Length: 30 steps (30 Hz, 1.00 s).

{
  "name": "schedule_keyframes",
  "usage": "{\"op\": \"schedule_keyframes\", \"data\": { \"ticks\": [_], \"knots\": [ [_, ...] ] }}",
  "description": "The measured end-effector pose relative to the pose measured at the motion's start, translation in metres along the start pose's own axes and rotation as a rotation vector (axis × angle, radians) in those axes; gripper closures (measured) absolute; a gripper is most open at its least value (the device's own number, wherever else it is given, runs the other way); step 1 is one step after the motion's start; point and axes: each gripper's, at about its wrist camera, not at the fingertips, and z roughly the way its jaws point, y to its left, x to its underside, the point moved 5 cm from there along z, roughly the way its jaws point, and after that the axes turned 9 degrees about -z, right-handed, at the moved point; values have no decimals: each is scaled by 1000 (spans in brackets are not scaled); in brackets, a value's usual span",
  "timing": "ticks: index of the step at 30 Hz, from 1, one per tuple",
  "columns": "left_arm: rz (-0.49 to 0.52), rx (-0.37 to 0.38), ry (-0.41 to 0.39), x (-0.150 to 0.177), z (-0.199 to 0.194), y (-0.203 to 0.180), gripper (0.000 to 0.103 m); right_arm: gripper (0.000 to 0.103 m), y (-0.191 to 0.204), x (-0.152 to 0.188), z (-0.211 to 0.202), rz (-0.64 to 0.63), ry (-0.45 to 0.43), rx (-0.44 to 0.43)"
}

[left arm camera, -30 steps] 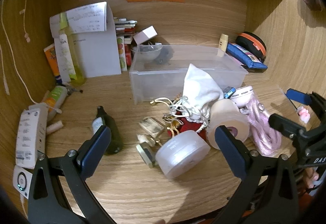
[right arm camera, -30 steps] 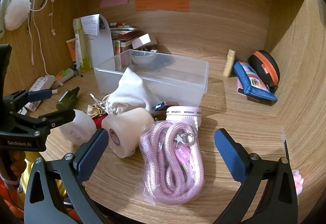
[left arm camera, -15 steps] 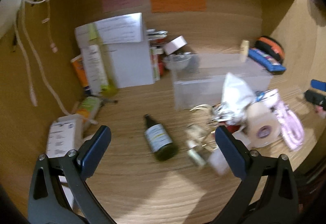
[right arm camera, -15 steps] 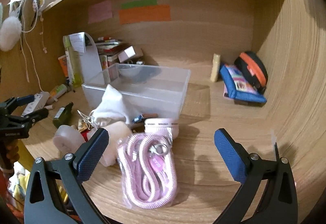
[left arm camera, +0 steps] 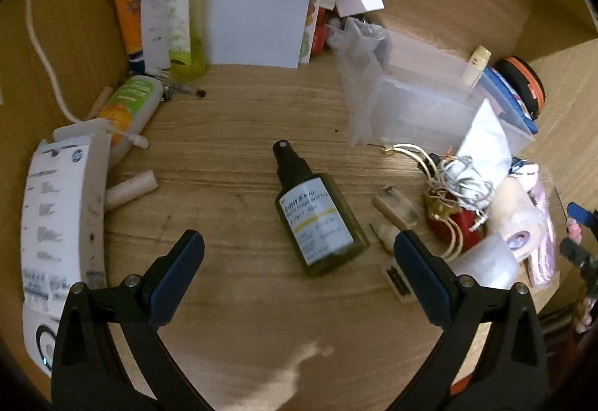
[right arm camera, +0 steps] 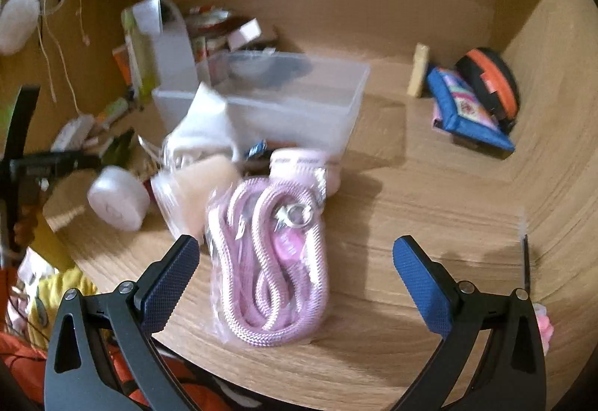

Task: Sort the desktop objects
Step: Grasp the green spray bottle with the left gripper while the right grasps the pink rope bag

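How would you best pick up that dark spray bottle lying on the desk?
Grip the dark spray bottle across its labelled body, from above. It lies flat, its nozzle pointing away, and its body fits between the left hand-held gripper's open fingers, while the neck looks too thin to hold steadily.

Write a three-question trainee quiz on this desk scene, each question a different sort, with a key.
1. True or false: the left claw is shut on the dark spray bottle.
2. Multiple choice: the bagged pink cord lies A) inside the clear plastic bin, B) on the desk in front of the bin, C) on the blue pouch.
3. Fill in: the spray bottle is ____, nozzle pointing away from the camera.

Key: 1 false, open and empty; 2 B; 3 lying on its side.
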Motion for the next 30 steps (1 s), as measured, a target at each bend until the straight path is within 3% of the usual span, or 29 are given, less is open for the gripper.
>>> {"op": "schedule_keyframes", "data": {
  "ticks": [3, 6, 11, 15, 17, 18, 24, 25, 26, 30],
  "knots": [
    [-27, -16, -1, -4, 6, -1, 2, 0, 5, 1, 16, -5, 50, -17],
    [-25, -14, 26, -5, 15, -2, 21, 0, 6, 3, 34, 12, 102, -67],
    [-30, -34, 38, -8, 27, -1, 30, 2, 5, 4, 56, 22, 158, -108],
    [-26, -51, 18, -8, 29, -2, 42, 16, 2, 4, 63, 36, 162, -132],
    [-10, -80, 1, -10, 31, -3, 59, 27, 3, 3, 61, 31, 152, -138],
    [-4, -90, -6, -10, 31, -3, 61, 33, 3, 3, 61, 28, 147, -138],
    [24, -112, -33, -9, 28, -5, 62, 33, 1, 6, 55, 26, 127, -129],
    [26, -106, -32, -9, 27, -6, 62, 35, 1, 5, 52, 29, 118, -129],
    [26, -105, -32, -9, 27, -7, 62, 49, 1, 4, 49, 29, 113, -129],
    [35, -106, -54, -11, 18, -12, 62, 49, -3, 1, 38, 26, 80, -110]
  ]
}}
